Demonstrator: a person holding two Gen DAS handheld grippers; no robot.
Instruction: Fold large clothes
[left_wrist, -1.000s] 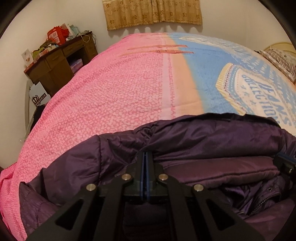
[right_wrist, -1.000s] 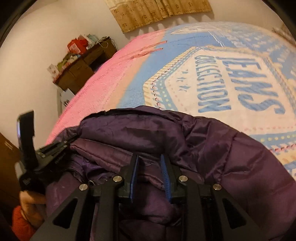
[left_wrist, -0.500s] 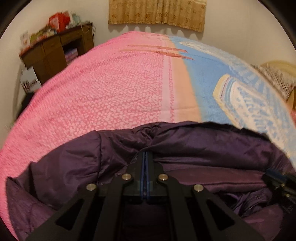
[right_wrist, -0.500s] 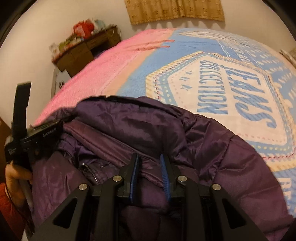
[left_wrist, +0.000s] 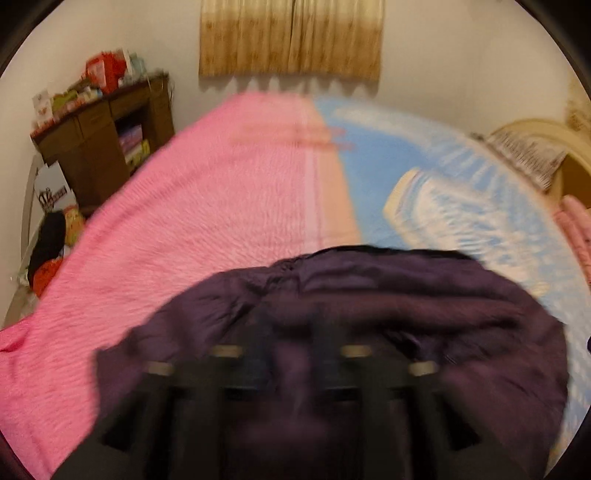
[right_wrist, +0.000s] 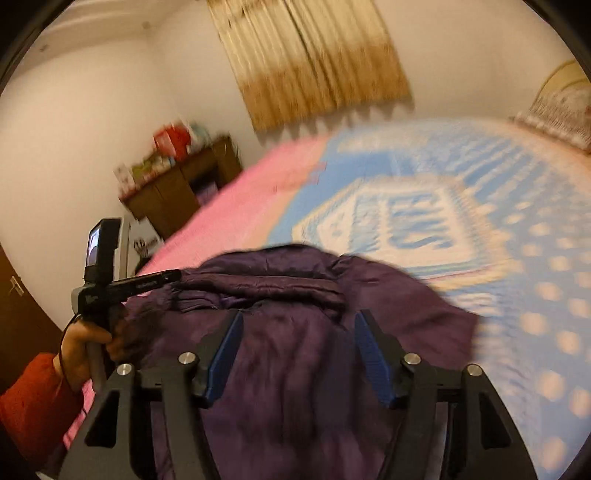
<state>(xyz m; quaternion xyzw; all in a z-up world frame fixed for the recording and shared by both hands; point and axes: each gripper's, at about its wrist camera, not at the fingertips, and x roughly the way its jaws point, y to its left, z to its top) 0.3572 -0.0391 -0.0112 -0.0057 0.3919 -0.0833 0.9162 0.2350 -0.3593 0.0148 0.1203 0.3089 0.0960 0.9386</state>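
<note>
A dark purple padded jacket lies bunched on the bed at the near edge; it also shows in the right wrist view. My left gripper is over it, blurred by motion, with its fingers spread apart and nothing between them. My right gripper is open above the jacket, blue pads wide apart and empty. The left gripper's body and the hand holding it show at the jacket's left edge in the right wrist view.
The bed cover is pink on the left and blue with lettering on the right. A brown desk with clutter stands at the far left wall. A tan curtain hangs behind the bed. Pillows lie far right.
Both grippers have opened and let go of the jacket. Both have lifted and pulled back, so more of the room shows. The jacket has dropped onto the bed.
</note>
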